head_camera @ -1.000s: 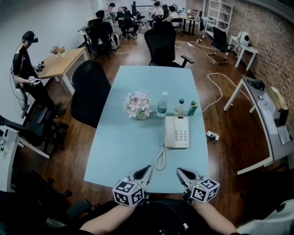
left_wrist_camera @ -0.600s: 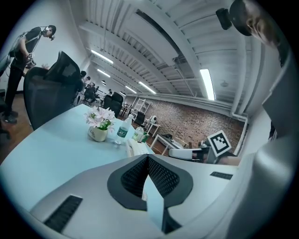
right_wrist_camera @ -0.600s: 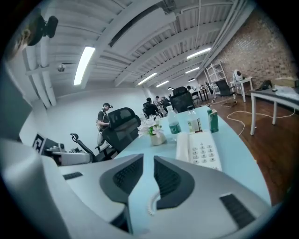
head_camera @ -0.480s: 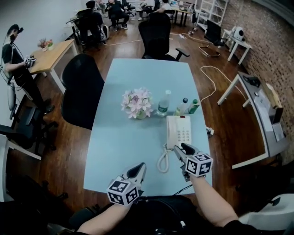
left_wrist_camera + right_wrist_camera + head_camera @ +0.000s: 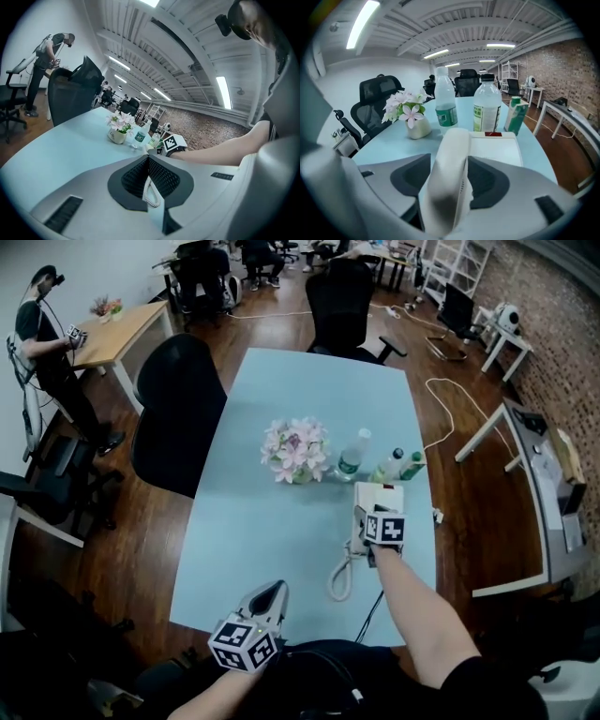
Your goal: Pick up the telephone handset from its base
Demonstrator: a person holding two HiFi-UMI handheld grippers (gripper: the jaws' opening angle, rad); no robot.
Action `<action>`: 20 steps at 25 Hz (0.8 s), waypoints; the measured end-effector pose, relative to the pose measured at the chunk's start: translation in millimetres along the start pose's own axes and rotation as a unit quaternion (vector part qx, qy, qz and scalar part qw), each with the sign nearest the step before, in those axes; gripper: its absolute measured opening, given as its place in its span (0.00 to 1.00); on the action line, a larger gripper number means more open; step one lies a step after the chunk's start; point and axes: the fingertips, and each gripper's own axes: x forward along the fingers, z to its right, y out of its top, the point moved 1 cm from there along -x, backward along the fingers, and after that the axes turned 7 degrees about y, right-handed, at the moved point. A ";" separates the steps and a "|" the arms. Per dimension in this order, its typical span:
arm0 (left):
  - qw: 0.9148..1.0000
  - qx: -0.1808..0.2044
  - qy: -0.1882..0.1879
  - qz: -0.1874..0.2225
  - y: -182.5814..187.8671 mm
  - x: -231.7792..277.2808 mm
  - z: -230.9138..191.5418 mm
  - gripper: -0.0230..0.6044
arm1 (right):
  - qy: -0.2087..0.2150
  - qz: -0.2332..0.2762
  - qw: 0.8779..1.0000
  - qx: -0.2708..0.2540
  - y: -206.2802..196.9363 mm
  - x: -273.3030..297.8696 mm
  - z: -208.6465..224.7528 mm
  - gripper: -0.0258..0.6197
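Note:
The white telephone base (image 5: 386, 495) lies on the pale blue table (image 5: 253, 531), right of the middle. Its white handset (image 5: 450, 173) rests along the base's (image 5: 494, 147) left side. My right gripper (image 5: 367, 518) reaches down over it, jaws opening, with the handset between them and a gap at the pads. A white coiled cord (image 5: 339, 577) runs from the phone toward the table's near edge. My left gripper (image 5: 272, 592) hovers at the near edge, left of the cord, shut and empty. In the left gripper view its pads (image 5: 161, 176) meet at the tip, with the cord (image 5: 151, 190) beyond.
A pot of pink flowers (image 5: 297, 451), two clear bottles (image 5: 352, 457) (image 5: 388, 466) and a green carton (image 5: 411, 466) stand just behind the phone. Black office chairs (image 5: 178, 413) stand at the table's left and far end. People work at desks farther back.
My right gripper has gone from the table's near edge forward and down onto the handset, and its jaws have spread. The left gripper has drifted a little toward me and left.

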 end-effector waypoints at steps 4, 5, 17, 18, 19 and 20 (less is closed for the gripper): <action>1.000 -0.007 0.022 -0.008 -4.0 -0.2 -17.0 0.04 | -0.005 0.002 1.000 0.007 2.4 14.6 -0.9 0.47; 1.000 -0.008 0.024 -0.010 -4.4 1.1 -18.9 0.04 | -0.009 0.002 1.000 0.006 2.3 15.6 0.2 0.47; 0.999 -0.004 0.016 -0.027 -10.3 9.5 -8.3 0.04 | -0.075 -0.016 0.993 -0.089 -0.2 24.6 4.7 0.56; 0.999 -0.005 0.018 -0.027 -10.7 8.5 -9.5 0.04 | -0.077 -0.009 0.994 -0.080 1.7 23.5 7.6 0.53; 0.999 -0.006 0.021 -0.027 -11.0 7.2 -11.1 0.04 | -0.073 -0.003 0.995 -0.068 3.1 23.0 9.1 0.52; 0.999 -0.007 0.024 -0.026 -11.4 6.0 -12.9 0.04 | -0.067 0.000 0.996 -0.056 4.1 22.5 9.4 0.52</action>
